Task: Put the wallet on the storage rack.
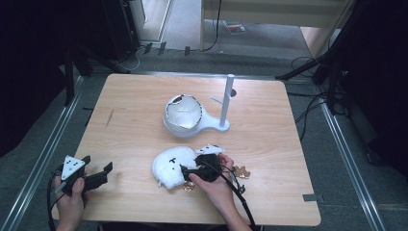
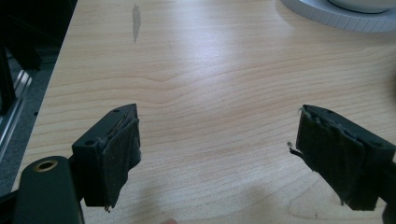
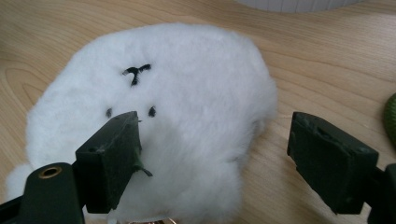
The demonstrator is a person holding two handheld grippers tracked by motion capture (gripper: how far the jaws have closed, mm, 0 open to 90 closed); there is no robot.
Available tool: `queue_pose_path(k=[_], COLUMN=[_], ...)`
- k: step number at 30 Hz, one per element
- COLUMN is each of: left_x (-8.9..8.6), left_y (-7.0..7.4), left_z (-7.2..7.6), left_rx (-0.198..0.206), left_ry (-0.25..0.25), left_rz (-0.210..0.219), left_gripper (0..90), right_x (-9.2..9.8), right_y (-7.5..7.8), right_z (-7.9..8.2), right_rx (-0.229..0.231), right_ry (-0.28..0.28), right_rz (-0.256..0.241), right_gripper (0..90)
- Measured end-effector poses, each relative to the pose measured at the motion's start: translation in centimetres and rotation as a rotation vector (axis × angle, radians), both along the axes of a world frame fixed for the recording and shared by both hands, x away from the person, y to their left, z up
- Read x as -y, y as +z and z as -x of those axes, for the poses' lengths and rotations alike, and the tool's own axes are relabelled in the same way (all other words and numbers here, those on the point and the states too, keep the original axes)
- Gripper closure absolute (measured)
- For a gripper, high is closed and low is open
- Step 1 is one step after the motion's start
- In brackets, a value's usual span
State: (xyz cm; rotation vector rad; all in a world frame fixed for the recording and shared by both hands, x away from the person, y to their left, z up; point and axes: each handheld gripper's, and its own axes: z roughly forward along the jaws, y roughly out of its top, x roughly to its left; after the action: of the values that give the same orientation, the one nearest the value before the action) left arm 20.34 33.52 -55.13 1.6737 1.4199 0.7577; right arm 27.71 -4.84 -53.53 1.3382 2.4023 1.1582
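Observation:
A white plush toy with small black stitched face marks lies on the wooden table, front of centre. My right gripper points left at it and stands open. In the right gripper view, one jaw hangs over the plush toy and the other over bare wood beside it; the right gripper holds nothing. My left gripper is at the front left corner, open and empty, and well apart from the toy. Under the left gripper there is only bare wood.
A white bowl with a chipped-looking rim sits on a white base with an upright post at the table's middle. Small brown pieces lie beside the right hand. A green thing peeks in at the right edge.

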Motion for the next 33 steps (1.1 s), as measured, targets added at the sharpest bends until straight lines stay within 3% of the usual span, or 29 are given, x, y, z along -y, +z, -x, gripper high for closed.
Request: queue_pose_path(k=[14,17,18,24,33], left_x=[0.0,0.0,0.0,0.1,0.2], left_y=[0.0,0.0,0.0,0.0,0.0], left_z=[0.0,0.0,0.0,-0.1,-0.1], left_rx=[-0.001,-0.002,-0.002,0.000,-0.005], left_ry=[-0.002,-0.003,-0.002,-0.001,-0.005], left_rz=[-0.005,-0.005,-0.005,-0.008,-0.018], left_gripper=[14.5,14.5,14.5,14.6,14.6], right_x=[-0.9,-1.1,-1.3,-2.0,-2.4], right_y=[-0.7,-0.7,-0.7,-0.6,-0.4], right_z=[0.2,0.3,0.4,0.9,1.1], right_rx=[-0.013,-0.006,0.015,0.034,0.044], right_ry=[0.023,0.030,0.030,0.031,0.052], right_rz=[0.008,0.018,0.042,0.102,0.121], right_gripper=[18.0,21.1,23.0,31.4,47.1])
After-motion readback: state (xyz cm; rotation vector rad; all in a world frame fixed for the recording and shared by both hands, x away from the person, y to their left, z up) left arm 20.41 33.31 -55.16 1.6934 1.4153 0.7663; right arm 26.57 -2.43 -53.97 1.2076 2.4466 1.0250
